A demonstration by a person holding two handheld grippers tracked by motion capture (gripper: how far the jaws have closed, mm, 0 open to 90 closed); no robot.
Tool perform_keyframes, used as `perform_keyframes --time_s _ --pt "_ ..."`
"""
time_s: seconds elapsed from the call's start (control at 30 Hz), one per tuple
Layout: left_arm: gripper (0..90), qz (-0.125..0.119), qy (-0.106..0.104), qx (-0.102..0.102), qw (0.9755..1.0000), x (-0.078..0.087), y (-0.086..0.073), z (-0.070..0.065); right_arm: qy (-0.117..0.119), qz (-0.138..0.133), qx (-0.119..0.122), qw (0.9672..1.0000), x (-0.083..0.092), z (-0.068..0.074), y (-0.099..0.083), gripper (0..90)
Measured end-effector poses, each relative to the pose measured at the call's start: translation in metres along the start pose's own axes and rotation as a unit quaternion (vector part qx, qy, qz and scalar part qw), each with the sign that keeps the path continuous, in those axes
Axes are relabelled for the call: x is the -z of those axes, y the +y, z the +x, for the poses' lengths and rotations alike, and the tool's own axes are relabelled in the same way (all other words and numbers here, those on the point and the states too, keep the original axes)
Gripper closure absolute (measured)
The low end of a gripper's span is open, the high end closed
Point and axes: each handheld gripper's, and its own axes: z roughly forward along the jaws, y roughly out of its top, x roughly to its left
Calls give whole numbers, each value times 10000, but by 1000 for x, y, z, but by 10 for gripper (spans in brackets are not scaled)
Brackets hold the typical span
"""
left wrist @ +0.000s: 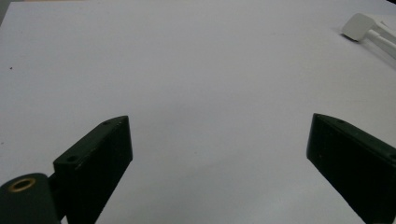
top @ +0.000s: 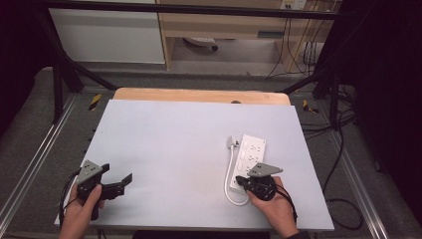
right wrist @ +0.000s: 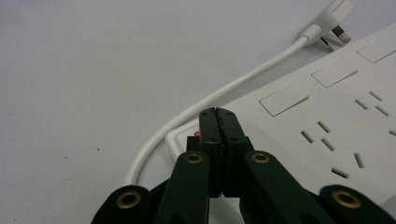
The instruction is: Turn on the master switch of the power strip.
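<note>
Closest to the camera in the high view are the person's two hands, each carrying a black gripper at the near edge of the white table (top: 164,144). Everything else is easiest placed against the white power strip (top: 251,152), which lies flat on the right half of the table with its length running away from the person. At its near end sits the right gripper (top: 243,182), whose jaws are pressed flat together with nothing between them; in the right gripper view (right wrist: 218,116) the closed tips lie over the strip's near corner, beside a small red part (right wrist: 196,134) that may be its switch, though too little of it shows to be sure, and I cannot tell whether the tips actually touch the casing. From that same near end the strip's white cord (top: 230,181) loops out to the left and runs back alongside the strip's left edge, ending in a white plug (top: 231,143) that rests on the table just beside the strip's far left corner. Well to the left of the strip, near the table's left front corner, the left gripper (top: 121,183) points roughly towards it with its jaws spread wide apart and empty; in the left gripper view (left wrist: 219,154) only bare tabletop lies between them, with the plug (left wrist: 357,25) far off at the upper right.
</note>
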Motion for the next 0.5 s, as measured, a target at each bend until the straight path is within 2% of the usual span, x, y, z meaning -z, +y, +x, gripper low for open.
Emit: perform_keyframes --time_s 0.5 --pt "68 10 3 -10 10000 0 0 0 11 34 -39 10000 0 0 0 900"
